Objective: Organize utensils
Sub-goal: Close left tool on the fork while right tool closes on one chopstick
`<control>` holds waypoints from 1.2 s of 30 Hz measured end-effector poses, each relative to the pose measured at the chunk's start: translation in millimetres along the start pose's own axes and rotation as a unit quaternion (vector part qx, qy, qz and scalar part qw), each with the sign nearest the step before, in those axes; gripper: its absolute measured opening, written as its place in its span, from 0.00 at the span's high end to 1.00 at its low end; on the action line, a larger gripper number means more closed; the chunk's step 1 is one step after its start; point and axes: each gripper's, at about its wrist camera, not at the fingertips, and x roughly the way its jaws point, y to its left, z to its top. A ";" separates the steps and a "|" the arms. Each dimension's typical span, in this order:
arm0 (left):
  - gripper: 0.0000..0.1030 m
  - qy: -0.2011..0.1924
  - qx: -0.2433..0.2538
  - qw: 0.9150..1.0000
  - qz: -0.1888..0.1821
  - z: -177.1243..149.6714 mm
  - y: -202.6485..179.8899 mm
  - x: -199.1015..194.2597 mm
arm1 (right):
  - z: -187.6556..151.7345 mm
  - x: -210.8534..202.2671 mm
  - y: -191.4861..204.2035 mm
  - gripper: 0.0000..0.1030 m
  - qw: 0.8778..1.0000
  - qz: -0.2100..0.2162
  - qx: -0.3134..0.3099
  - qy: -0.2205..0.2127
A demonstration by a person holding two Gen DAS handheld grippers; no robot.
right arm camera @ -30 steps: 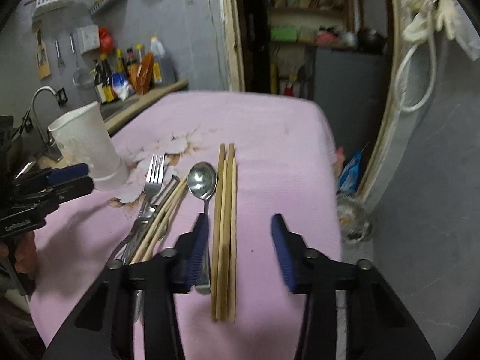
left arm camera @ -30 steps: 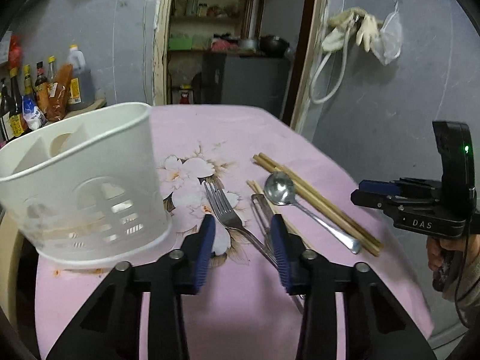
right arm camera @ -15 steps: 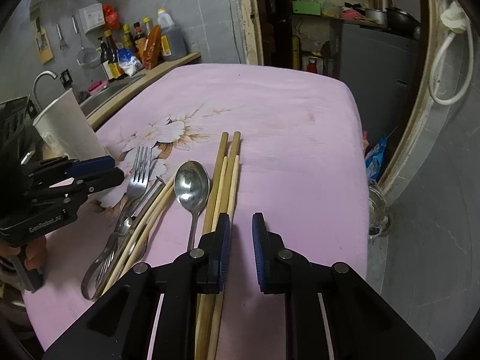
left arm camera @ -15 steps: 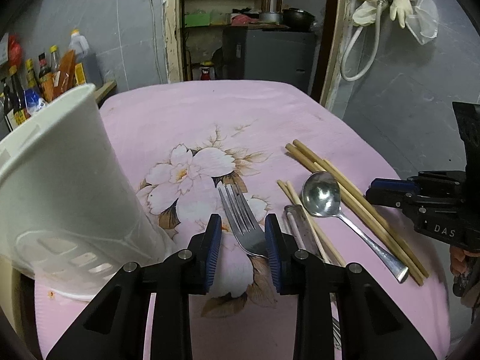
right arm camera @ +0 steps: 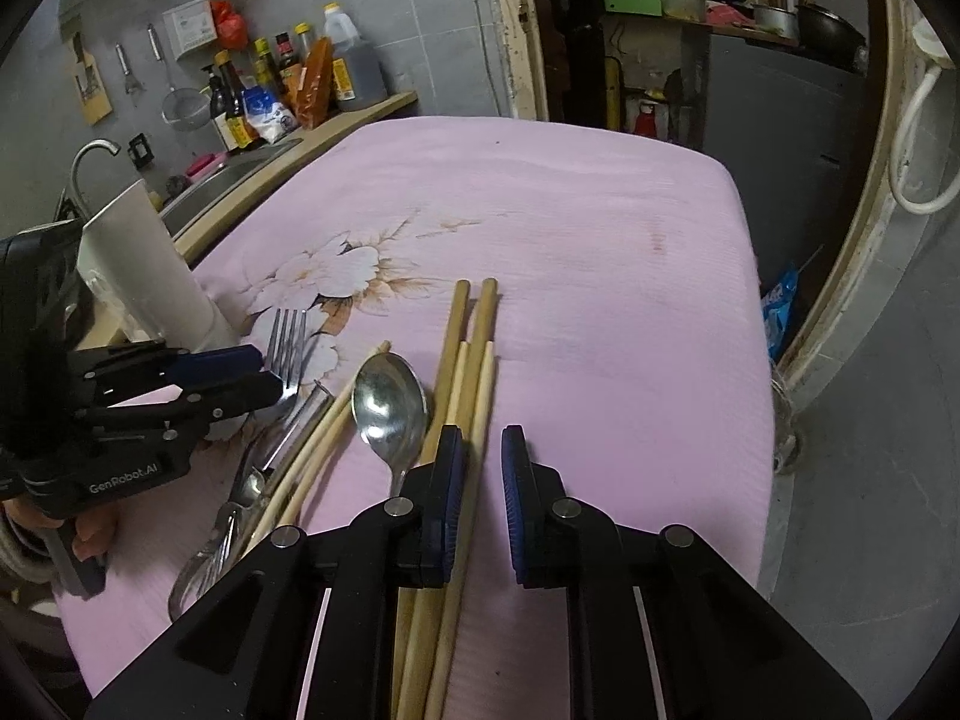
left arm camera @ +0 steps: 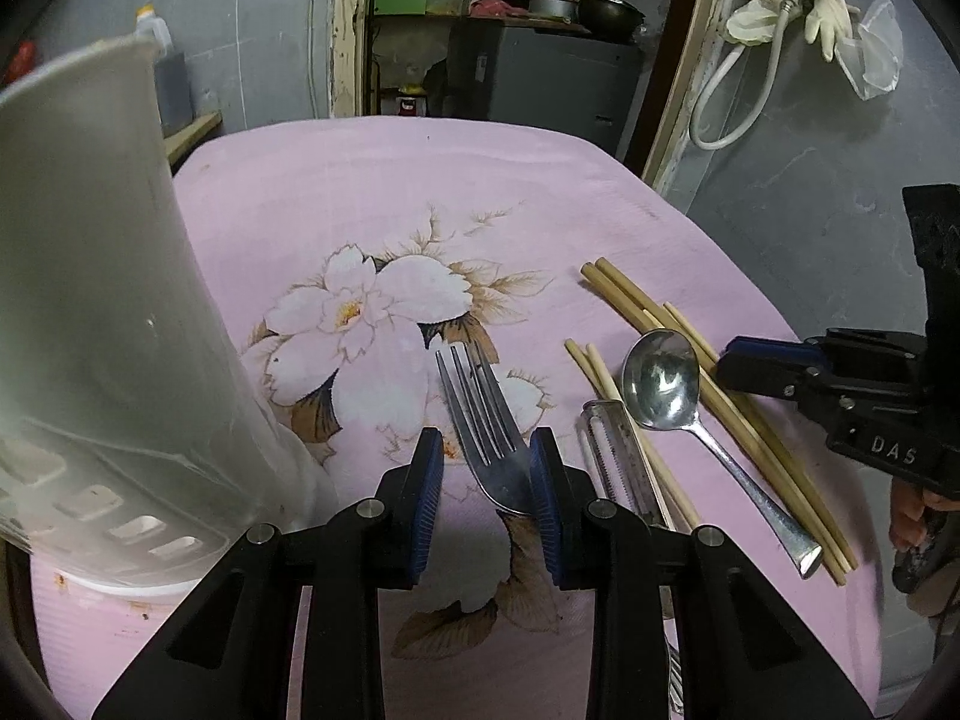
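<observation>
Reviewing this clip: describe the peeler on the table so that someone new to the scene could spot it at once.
On the pink flowered tablecloth, look at the row of utensils to the right of the tall white plastic holder. The peeler lies between the fork and the spoon, partly on thin pale chopsticks. Unlike its neighbours, it has a long slotted metal blade in a loop-shaped frame.

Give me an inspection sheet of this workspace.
Surface: pink flowered tablecloth, lying flat.
Job's things: fork, peeler, spoon and chopsticks lie side by side; white utensil holder stands left of them.
Clutter: nothing seen.
Grippers: left gripper open astride the fork; right gripper narrow, over the chopsticks, none clamped.
Cables: white hose hangs on the wall.
Surroundings: bottles by the sink; gloves on the wall.
</observation>
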 end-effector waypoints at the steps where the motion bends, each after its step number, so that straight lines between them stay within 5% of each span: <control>1: 0.75 0.000 -0.004 1.000 -0.003 0.1 1.0 0.2 | 0.7 2.8 2.0 0.89 1.000 0.001 -0.001 0.004; 22: 0.91 0.009 -0.036 0.998 -0.050 1.0 15.9 -3.4 | -5.7 -5.9 -16.0 0.90 0.999 -0.014 0.035 -0.005; 33: 0.86 0.015 -0.026 0.999 -0.039 7.5 8.4 -0.5 | -2.3 8.5 -2.6 0.89 0.999 -0.040 0.001 0.014; 36: 0.71 0.017 -0.012 0.998 -0.055 8.6 2.4 1.0 | 4.1 16.6 -0.1 0.88 0.998 -0.054 -0.006 0.022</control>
